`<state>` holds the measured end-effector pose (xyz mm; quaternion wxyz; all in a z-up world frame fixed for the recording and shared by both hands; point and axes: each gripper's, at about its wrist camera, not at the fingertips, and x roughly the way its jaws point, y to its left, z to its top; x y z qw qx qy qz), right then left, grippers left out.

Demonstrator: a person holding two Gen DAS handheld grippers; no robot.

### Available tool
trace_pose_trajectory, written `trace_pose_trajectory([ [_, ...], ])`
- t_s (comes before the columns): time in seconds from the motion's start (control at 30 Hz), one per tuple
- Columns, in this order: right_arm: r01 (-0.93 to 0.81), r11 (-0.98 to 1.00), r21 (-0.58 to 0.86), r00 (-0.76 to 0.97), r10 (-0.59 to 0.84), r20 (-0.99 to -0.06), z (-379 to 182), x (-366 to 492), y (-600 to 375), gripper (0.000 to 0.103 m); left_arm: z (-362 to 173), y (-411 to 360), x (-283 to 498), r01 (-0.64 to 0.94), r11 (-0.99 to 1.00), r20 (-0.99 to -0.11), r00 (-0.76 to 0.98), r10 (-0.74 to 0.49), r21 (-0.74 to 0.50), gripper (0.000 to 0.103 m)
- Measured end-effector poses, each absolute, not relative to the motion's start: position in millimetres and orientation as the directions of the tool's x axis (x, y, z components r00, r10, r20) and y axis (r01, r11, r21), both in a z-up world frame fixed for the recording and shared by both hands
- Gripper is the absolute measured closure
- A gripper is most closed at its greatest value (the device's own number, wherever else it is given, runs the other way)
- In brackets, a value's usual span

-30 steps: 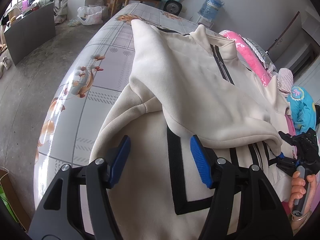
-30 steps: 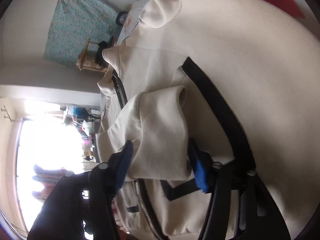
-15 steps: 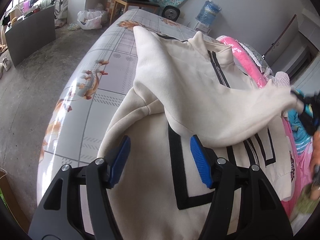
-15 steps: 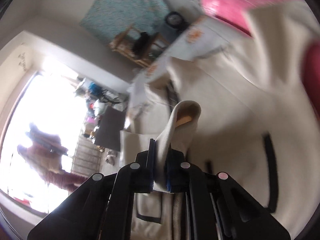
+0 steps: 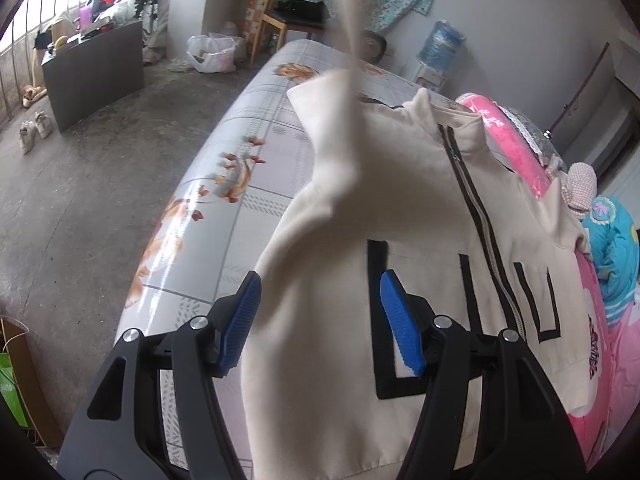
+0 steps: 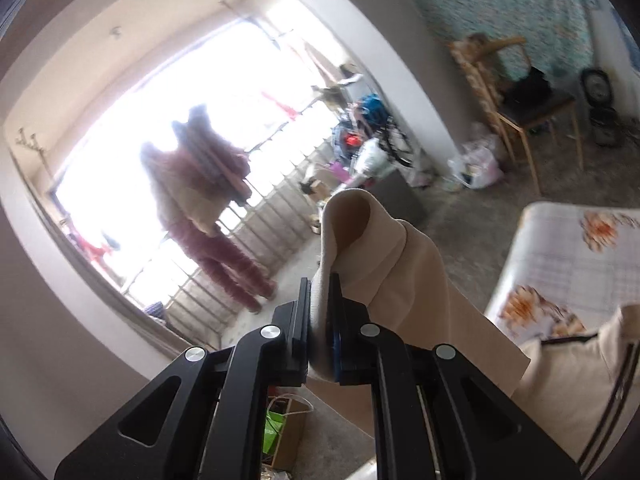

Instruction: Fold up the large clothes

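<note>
We've got the cream jacket (image 5: pixel 420 240) lying front-up on the bed (image 5: pixel 240 184), zip closed. R gripper (image 6: pixel 319 312) jaws are clamped on the sleeve cuff (image 6: pixel 360 232), lifted high above the bed. L gripper (image 5: pixel 320 316) jaws hang open over the hem, gripping nothing. Best to carry the sleeve across the chest w/ even tension, then lay it flat. Bed edge is near on the left; floor beyond gives swing room, pink bedding (image 5: pixel 520 152) crowds the right.

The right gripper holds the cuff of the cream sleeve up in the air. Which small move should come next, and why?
Probably carry the sleeve outward and lay it flat: the right gripper is shut on its cuff, and it hangs twisted over the jacket.
</note>
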<state>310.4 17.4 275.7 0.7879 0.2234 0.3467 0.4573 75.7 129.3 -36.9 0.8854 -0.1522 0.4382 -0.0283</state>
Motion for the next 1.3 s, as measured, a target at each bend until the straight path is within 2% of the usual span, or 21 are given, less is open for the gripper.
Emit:
trace_pose_trajectory([
  [0.1, -0.581, 0.484, 0.654, 0.343, 0.875, -0.342, 274, 314, 14, 0.094, -39, 131, 85, -0.103, 0.955, -0.777, 0.608, -0.161, -0.278, 0.044],
  [0.17, -0.548, 0.528, 0.649, 0.366, 0.849, -0.382, 249, 315, -5, 0.094, -44, 131, 92, -0.112, 0.959, -0.787, 0.6, -0.145, -0.262, 0.044],
  [0.27, -0.426, 0.625, 0.654, 0.414, 0.778, -0.473, 190, 324, -62, 0.094, -50, 130, 100, -0.12, 0.963, -0.801, 0.585, -0.126, -0.24, 0.044],
  [0.43, -0.252, 0.701, 0.667, 0.475, 0.69, -0.546, 125, 325, -168, 0.094, -58, 128, 108, -0.153, 0.971, -0.824, 0.562, -0.066, -0.182, 0.044],
  [0.63, -0.135, 0.769, 0.625, 0.53, 0.589, -0.611, 83, 285, -263, 0.094, -59, 128, 113, -0.193, 0.974, -0.832, 0.554, 0.011, -0.116, 0.044],
  [0.83, 0.011, 0.861, 0.509, 0.49, 0.439, -0.753, 7, 252, -298, 0.094, -60, 126, 117, -0.212, 0.974, -0.839, 0.542, 0.053, -0.076, 0.044],
  [0.93, 0.017, 0.862, 0.506, 0.489, 0.434, -0.757, -2, 242, -302, 0.094, -60, 128, 118, -0.226, 0.972, -0.841, 0.536, 0.072, -0.061, 0.044],
  [1.03, -0.022, 0.88, 0.475, 0.528, 0.414, -0.741, 18, 228, -299, 0.094, -59, 130, 118, -0.24, 0.969, -0.842, 0.533, 0.084, -0.055, 0.044],
  [1.17, 0.011, 0.933, 0.359, 0.463, 0.313, -0.829, -7, 217, -305, 0.094, -59, 131, 118, -0.251, 0.967, -0.842, 0.531, 0.095, -0.049, 0.044],
  [1.23, 0.052, 0.935, 0.35, 0.369, 0.307, -0.877, -32, 214, -315, 0.089, -60, 132, 118, -0.248, 0.968, -0.842, 0.53, 0.098, -0.044, 0.044],
  [1.3, 0.085, 0.918, 0.387, 0.357, 0.335, -0.872, -37, 212, -327, 0.085, -60, 131, 118, -0.246, 0.969, -0.842, 0.529, 0.102, -0.038, 0.044],
])
